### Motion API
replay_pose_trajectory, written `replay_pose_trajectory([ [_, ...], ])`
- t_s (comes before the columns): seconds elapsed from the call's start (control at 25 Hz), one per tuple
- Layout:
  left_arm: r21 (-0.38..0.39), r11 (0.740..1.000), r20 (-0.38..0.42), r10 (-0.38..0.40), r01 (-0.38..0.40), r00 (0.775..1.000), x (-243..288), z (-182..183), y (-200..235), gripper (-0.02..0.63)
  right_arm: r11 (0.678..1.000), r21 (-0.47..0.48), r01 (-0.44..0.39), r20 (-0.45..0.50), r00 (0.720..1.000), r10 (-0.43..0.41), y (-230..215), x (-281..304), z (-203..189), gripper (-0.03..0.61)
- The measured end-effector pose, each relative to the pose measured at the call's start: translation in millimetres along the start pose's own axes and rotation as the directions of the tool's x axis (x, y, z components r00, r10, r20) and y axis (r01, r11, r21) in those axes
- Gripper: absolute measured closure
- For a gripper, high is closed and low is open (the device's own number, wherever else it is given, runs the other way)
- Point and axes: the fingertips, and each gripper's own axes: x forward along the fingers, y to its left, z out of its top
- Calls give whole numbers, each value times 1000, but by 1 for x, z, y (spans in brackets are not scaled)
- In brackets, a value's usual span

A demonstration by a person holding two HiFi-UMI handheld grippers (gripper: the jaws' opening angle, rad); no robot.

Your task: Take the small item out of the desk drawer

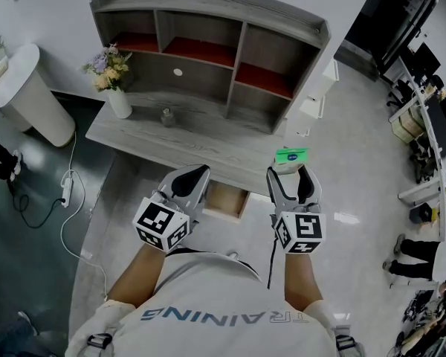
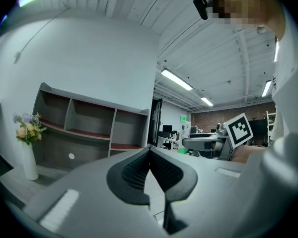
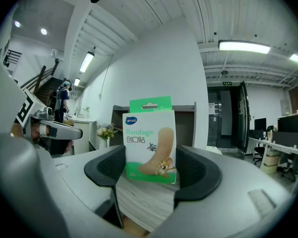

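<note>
A small white and green bandage box point(image 3: 150, 140) stands upright between the pads of my right gripper point(image 3: 151, 167), which is shut on it. In the head view the box point(image 1: 291, 157) is held over the front right edge of the grey desk point(image 1: 171, 143). My right gripper point(image 1: 291, 171) is lifted to the right of the open drawer point(image 1: 227, 201), whose light wooden inside shows below the desk edge. On the drawer's left side hangs my left gripper point(image 1: 192, 178), its jaws meeting at the tips with nothing in them point(image 2: 149, 155).
A grey shelf unit point(image 1: 208, 43) with red-lined compartments stands at the back of the desk. A white vase of flowers point(image 1: 111, 76) and a small jar point(image 1: 167, 117) sit on the desktop. A white round cabinet point(image 1: 30, 95) and a floor cable point(image 1: 67, 184) are at the left.
</note>
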Motion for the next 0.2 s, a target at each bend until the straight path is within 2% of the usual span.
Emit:
replay_pose_trajectory([
  [0.2,-1,1000,-2,5,-5,1000,-4,-2,0,612,1000,0,-5,-5,1000,5,4,-1,-3,249],
])
